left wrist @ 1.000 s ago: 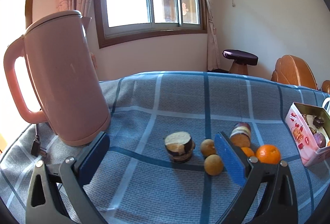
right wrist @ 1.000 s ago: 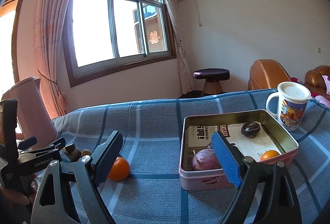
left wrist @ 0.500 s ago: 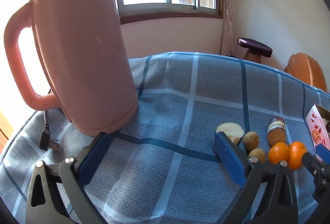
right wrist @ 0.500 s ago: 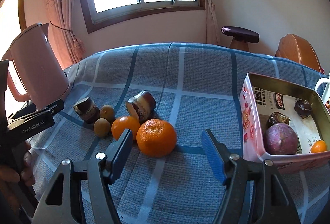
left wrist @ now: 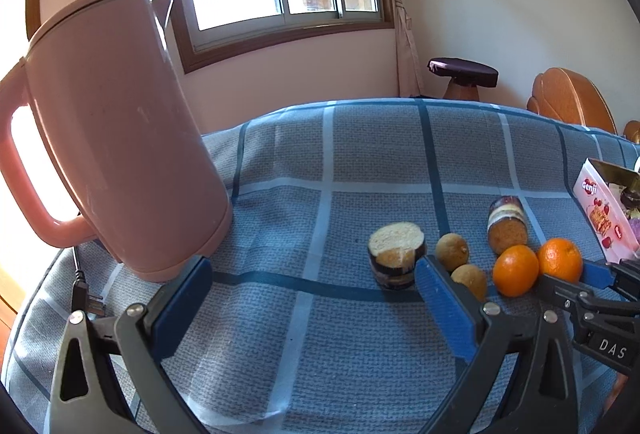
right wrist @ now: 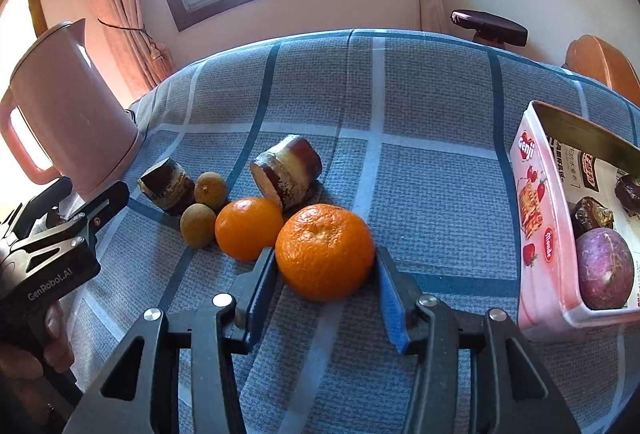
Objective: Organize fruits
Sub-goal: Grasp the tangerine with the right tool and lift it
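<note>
A large orange [right wrist: 324, 252] lies on the blue checked cloth [right wrist: 420, 194]. My right gripper [right wrist: 325, 270] straddles it, jaws closing, and both pads touch its sides. A smaller orange [right wrist: 248, 228] sits just left of it, beside two small brown round fruits [right wrist: 198, 226] and two dark-skinned cut pieces [right wrist: 286, 172]. The pink tin [right wrist: 536, 202] at the right holds a purple round fruit [right wrist: 606, 274] and darker items. My left gripper [left wrist: 312, 270] is open over bare cloth, left of the fruit group, with nothing between its fingers.
A tall pink kettle [left wrist: 116, 138] stands at the left, its cord and plug [left wrist: 82, 294] trailing to the cloth's edge. A person's hand [right wrist: 24, 350] holds the left gripper. A stool [left wrist: 464, 74] and wooden chair [left wrist: 568, 102] stand beyond the table.
The right gripper has swung left and down from the tin to the large orange, and its jaws have narrowed onto it. The left gripper's view shifted only slightly.
</note>
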Demonstrator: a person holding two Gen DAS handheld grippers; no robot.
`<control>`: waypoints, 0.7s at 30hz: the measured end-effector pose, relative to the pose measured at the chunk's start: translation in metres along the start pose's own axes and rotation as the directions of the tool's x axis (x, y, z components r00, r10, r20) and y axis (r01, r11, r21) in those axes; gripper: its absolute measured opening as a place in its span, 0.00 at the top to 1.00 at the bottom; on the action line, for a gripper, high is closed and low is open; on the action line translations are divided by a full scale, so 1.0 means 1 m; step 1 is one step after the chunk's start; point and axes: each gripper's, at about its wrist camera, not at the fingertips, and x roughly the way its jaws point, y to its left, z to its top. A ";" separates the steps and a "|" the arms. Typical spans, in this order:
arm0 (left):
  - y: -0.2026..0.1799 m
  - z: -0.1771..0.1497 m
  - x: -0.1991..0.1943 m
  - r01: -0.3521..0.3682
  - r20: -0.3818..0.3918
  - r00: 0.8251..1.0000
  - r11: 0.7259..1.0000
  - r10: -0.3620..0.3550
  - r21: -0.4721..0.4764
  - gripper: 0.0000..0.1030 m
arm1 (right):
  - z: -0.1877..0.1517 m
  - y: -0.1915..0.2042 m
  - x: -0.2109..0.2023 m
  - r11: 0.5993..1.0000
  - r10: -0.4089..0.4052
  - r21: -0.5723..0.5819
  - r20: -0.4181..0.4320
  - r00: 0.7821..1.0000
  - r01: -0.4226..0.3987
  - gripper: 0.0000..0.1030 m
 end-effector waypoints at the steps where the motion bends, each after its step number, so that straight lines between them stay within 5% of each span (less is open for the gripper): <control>1: -0.002 0.000 0.000 0.005 0.003 1.000 1.000 -0.005 0.008 0.00 | -0.001 0.000 -0.001 1.000 0.002 -0.003 0.002 1.000 -0.002 0.52; 7: -0.015 0.000 -0.015 0.086 0.078 0.993 0.995 -0.090 0.053 0.00 | -0.002 -0.009 -0.030 1.000 0.007 0.010 0.139 0.990 -0.008 0.52; 14: -0.052 0.000 -0.029 0.259 0.116 0.953 0.951 -0.280 0.168 0.01 | 0.007 -0.020 -0.070 0.999 -0.030 0.045 0.302 0.953 0.017 0.52; 21: -0.107 0.003 -0.024 0.286 0.039 0.948 0.900 -0.316 0.328 0.31 | 0.011 -0.031 -0.079 0.996 -0.065 0.071 0.322 0.944 0.044 0.52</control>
